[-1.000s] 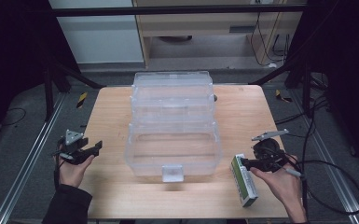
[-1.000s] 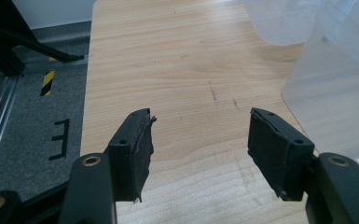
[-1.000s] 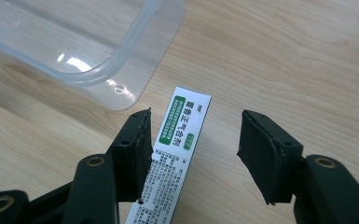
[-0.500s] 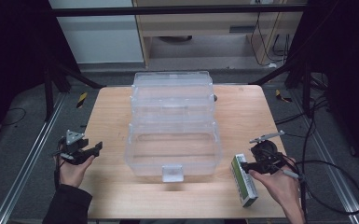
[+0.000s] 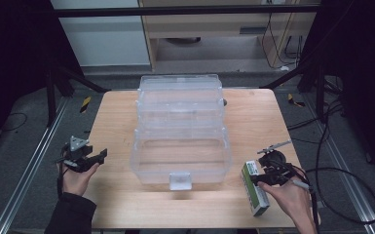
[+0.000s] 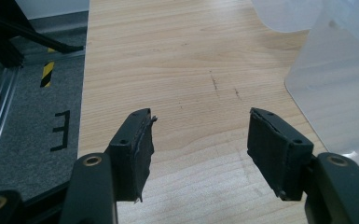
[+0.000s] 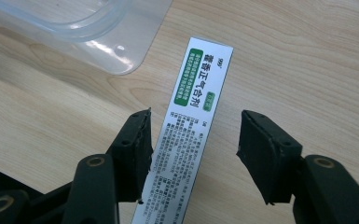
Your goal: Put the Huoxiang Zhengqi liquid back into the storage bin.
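The right gripper straddles the green-and-white box, which lies flat near the table's front right corner; its jaws have just been closing, the left pad about touching, the right one apart. Closing lopsided like this could shove the box askew instead of pinching it. The left gripper stands spread over bare wood near the left edge. The clear plastic bin at the table's middle looks empty.
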